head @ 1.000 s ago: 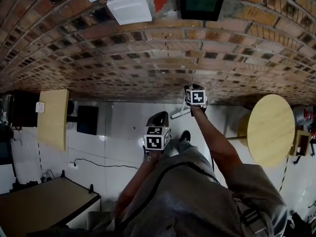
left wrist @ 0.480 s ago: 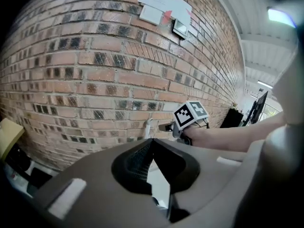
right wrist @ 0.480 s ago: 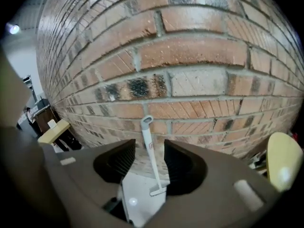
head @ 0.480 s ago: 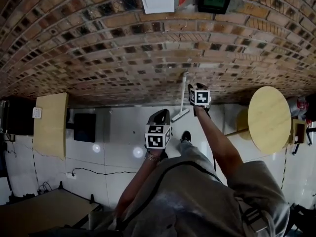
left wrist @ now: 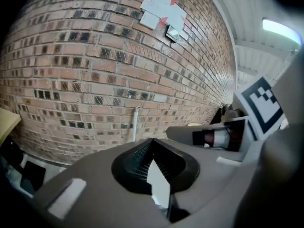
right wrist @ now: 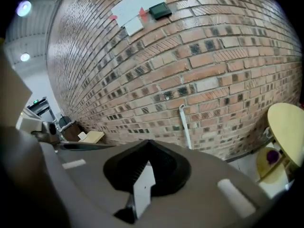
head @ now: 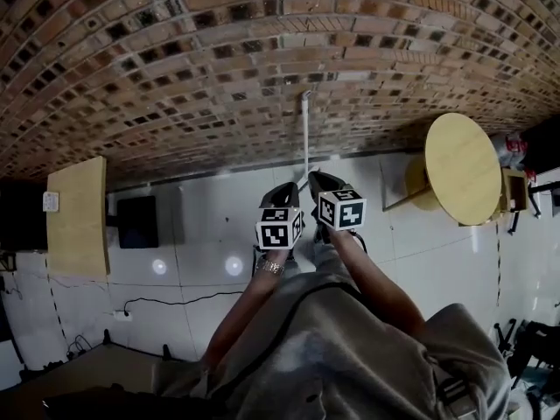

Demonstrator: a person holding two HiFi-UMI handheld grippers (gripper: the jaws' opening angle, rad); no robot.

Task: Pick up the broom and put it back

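The broom (head: 305, 134) stands upright with its pale handle leaning on the brick wall; its head is hidden behind my grippers. The handle also shows as a thin white broom stick (left wrist: 135, 123) in the left gripper view and as the same broom (right wrist: 185, 126) in the right gripper view. Both grippers hang side by side, back from the wall and clear of it. My left gripper (head: 285, 196) is shut and empty, its tip (left wrist: 152, 142) closed to a line. My right gripper (head: 318, 182) is shut with nothing between its jaws, its tip (right wrist: 148, 144) pointing below the handle.
A round wooden table (head: 462, 169) stands to the right of the broom, also seen as a yellow round table (right wrist: 286, 127). A rectangular wooden tabletop (head: 77, 213) and a black box (head: 138, 221) are at the left. A cable (head: 171, 297) lies on the white floor.
My right gripper has left the broom handle and drawn back beside the left one. The broom stays leaning on the wall. The left gripper shifted slightly.
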